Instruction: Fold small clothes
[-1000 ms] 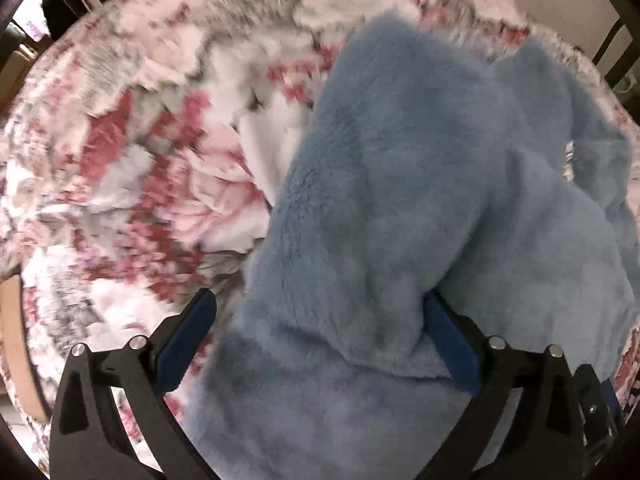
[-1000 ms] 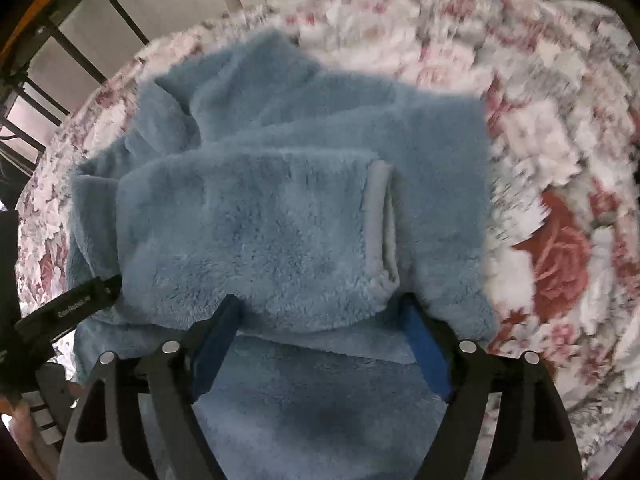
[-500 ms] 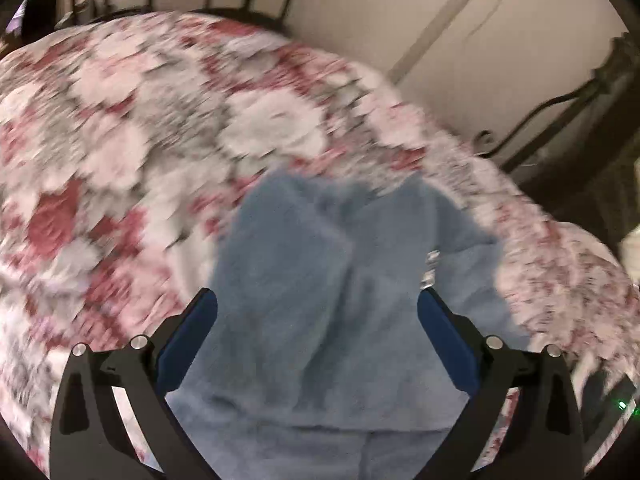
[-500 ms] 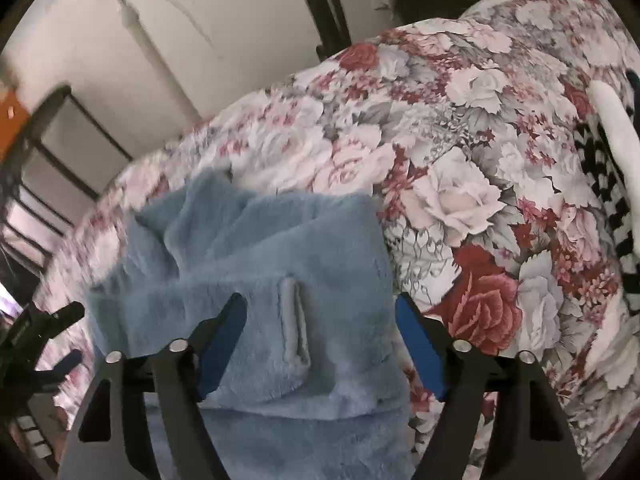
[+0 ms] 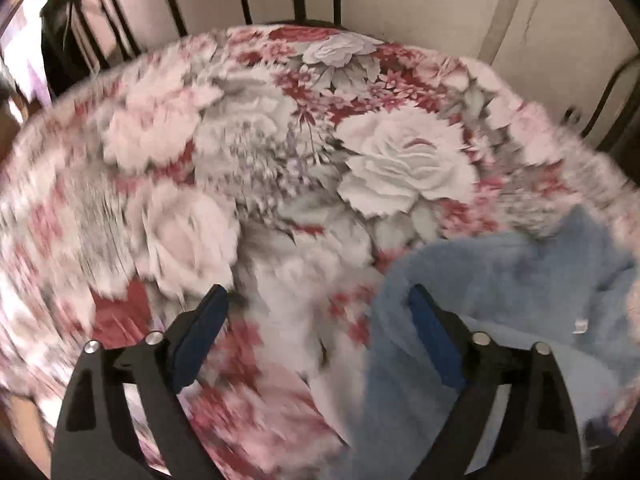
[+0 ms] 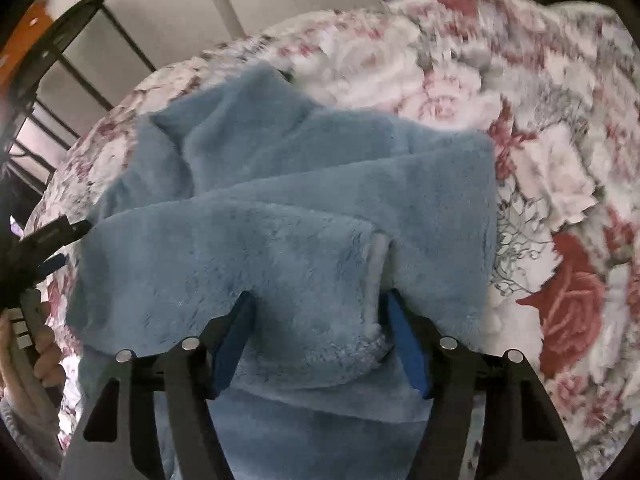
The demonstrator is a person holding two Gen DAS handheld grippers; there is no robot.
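— On the floral bedspread (image 6: 560, 160): item one, a blue fleece garment (image 6: 304, 208). Position?

— Lying on the cover, near the metal bed rail (image 6: 80, 48), sleeve folded across the body, pale cuff (image 6: 378, 280) uppermost.

— Changes since a second ago?

— Left gripper (image 5: 316, 312) then sat over the fleece, one finger tucked against a fold; it has since swung off to the side, view blurred. Jaws wide apart, nothing between them; only its right finger overlaps the garment's edge (image 5: 500, 300). Right gripper (image 6: 320, 320) pulled back half a second ago, now low over the folded sleeve again.

— Right jaws?

— Apart, straddling the cuff end of the sleeve. Whether the pads touch the pile, cannot tell.

— Meaning for the task?

— Judged: sleeve fold is laid and released; the body fold is probably next.

— Condition of item?

— Thick plush pile, uniform dusty blue, rumpled at the far end, right edge fairly straight. Likely springy; folds may lift.
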